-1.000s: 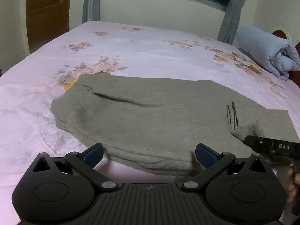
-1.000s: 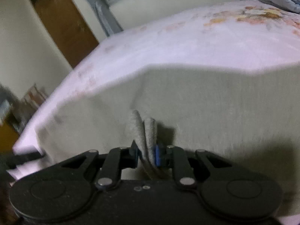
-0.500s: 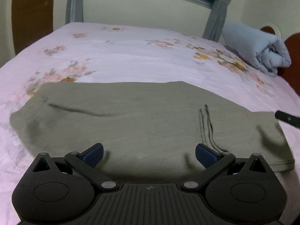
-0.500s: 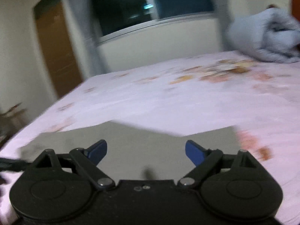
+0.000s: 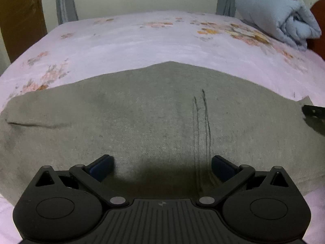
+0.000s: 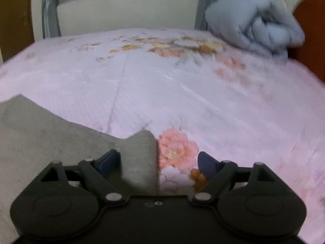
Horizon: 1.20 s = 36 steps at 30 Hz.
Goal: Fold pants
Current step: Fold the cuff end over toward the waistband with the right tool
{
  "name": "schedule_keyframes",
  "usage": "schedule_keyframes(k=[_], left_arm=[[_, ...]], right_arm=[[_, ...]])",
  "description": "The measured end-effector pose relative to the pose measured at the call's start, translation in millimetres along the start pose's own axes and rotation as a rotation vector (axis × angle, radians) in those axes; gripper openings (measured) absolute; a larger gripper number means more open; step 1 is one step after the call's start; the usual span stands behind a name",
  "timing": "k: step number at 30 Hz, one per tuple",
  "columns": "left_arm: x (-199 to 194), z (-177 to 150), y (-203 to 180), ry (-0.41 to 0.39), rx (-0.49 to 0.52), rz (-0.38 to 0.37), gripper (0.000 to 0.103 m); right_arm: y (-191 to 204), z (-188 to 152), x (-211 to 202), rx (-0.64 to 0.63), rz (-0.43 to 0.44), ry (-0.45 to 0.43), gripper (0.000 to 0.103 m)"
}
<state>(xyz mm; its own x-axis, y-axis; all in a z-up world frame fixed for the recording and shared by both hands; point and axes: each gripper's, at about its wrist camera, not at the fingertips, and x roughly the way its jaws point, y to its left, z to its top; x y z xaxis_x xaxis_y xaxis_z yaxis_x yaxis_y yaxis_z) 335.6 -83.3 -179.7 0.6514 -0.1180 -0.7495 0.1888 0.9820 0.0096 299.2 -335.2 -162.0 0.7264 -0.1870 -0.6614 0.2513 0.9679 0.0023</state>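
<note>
Close below the left claw (image 5: 162,167), whose blue pads stand wide apart with nothing clamped, the grey-green pants (image 5: 142,122) lie folded flat on the bed (image 5: 132,40), two dark creases running up the cloth just beside the right pad. At the cloth's right end a black tip of the right claw (image 6: 158,161) shows in the left view. That claw is released too; its jaws have just been opening and then eased in slightly, and a raised corner of the pants stands between the pads without being pinched. Beyond lies floral pink sheet, then a rolled pale-blue quilt (image 6: 256,24) at the far right, with curtains (image 5: 65,0) behind
</note>
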Motion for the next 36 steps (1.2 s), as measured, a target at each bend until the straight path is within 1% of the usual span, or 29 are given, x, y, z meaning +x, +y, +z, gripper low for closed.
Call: schedule_keyframes(k=[1,2,3,4,5,6,7,8,10,11,12,13,14,15,16,17,18,19,20,23,25,28,29,30,31,32,36], left_arm=[[-3.3,-0.8,2.4,-0.005,-0.002,-0.003,0.103],[-5.6,-1.6,4.5,-0.004,0.001,0.003,0.103],[-9.5,-2.3,6.2,0.001,0.004,0.012,0.103],[-12.8,-3.2,8.7,0.003,0.008,0.013,0.103],[-17.8,-5.4,10.9,0.002,0.007,0.01,0.103],[-22.8,-7.1,13.7,-0.001,0.002,0.004,0.103],[-27.7,-8.9,16.4,-0.006,-0.002,-0.013,0.103],[-32.2,-10.3,18.2,-0.008,-0.005,-0.027,0.103],[-41.6,-13.9,14.8,-0.025,0.01,-0.038,0.103],[-44.3,-14.4,11.5,-0.037,0.022,-0.026,0.103],[-47.3,-14.7,7.8,-0.047,0.026,-0.015,0.103],[-48.7,-14.2,6.7,-0.05,0.02,-0.019,0.103],[-49.4,-13.2,5.5,-0.047,0.008,-0.024,0.103],[-50.3,-12.4,4.8,-0.042,-0.005,-0.021,0.103],[-52.7,-12.1,4.4,-0.044,-0.016,-0.023,0.103],[-55.4,-12.3,4.0,-0.044,-0.021,-0.019,0.103],[-58.0,-12.9,3.9,-0.041,-0.026,-0.012,0.103],[-60.1,-14.4,4.9,-0.042,-0.032,-0.022,0.103],[-61.4,-15.4,6.0,-0.038,-0.039,-0.037,0.103],[-65.2,-19.0,8.1,-0.031,-0.038,-0.036,0.103],[-67.6,-19.4,11.2,-0.033,-0.046,-0.051,0.103],[-68.9,-19.1,15.0,-0.035,-0.055,-0.057,0.103],[-69.0,-18.9,16.0,-0.034,-0.061,-0.059,0.103],[-68.8,-18.8,16.7,-0.031,-0.065,-0.062,0.103],[-68.5,-18.9,17.1,-0.031,-0.065,-0.063,0.103],[-68.4,-19.0,17.3,-0.032,-0.062,-0.063,0.103],[-66.5,-18.8,18.4,-0.03,-0.064,-0.065,0.103]], right_arm=[[-4.1,0.8,-8.2,0.025,0.004,-0.023,0.08],[-9.1,0.6,-19.9,0.053,0.027,-0.048,0.077],[-12.3,-0.2,-32.3,0.062,0.074,-0.058,0.07],[-16.2,-3.7,-48.5,0.055,0.146,-0.084,0.065],[-20.0,-8.6,-65.6,0.034,0.189,-0.114,0.062],[-23.9,-16.2,-81.2,0.009,0.211,-0.124,0.062],[-25.3,-23.5,-93.9,-0.018,0.214,-0.12,0.061],[-27.3,-34.2,-108.2,-0.067,0.198,-0.126,0.056],[-25.5,-53.5,-129.6,-0.216,0.167,-0.143,0.055],[-25.9,-61.6,-136.9,-0.258,0.17,-0.137,0.051],[-25.7,-67.4,-142.3,-0.279,0.18,-0.135,0.043],[-22.2,-75.1,-146.7,-0.329,0.169,-0.139,0.041],[-15.1,-81.7,-149.6,-0.388,0.144,-0.143,0.038],[-7.1,-86.9,-149.2,-0.447,0.129,-0.135,0.033],[-1.1,-88.2,-149.6,-0.47,0.124,-0.13,0.027],[5.2,-89.2,-151.1,-0.492,0.116,-0.146,0.019],[10.7,-89.5,-151.5,-0.516,0.118,-0.163,0.02],[15.8,-88.8,-150.9,-0.529,0.139,-0.156,0.021],[21.2,-89.2,-148.5,-0.543,0.144,-0.145,0.016],[29.7,-92.0,-136.8,-0.577,0.146,-0.105,0.016],[35.6,-95.5,-130.4,-0.61,0.101,-0.105,0.016],[38.6,-95.5,-121.8,-0.624,0.067,-0.11,0.016],[39.7,-93.5,-117.8,-0.619,0.066,-0.101,0.014],[38.7,-90.6,-115.6,-0.59,0.077,-0.094,0.007],[36.3,-87.5,-114.3,-0.55,0.087,-0.086,0.003],[35.0,-86.7,-114.0,-0.532,0.089,-0.077,0.003],[34.6,-92.1,-120.2,-0.539,0.092,-0.078,0.001]])
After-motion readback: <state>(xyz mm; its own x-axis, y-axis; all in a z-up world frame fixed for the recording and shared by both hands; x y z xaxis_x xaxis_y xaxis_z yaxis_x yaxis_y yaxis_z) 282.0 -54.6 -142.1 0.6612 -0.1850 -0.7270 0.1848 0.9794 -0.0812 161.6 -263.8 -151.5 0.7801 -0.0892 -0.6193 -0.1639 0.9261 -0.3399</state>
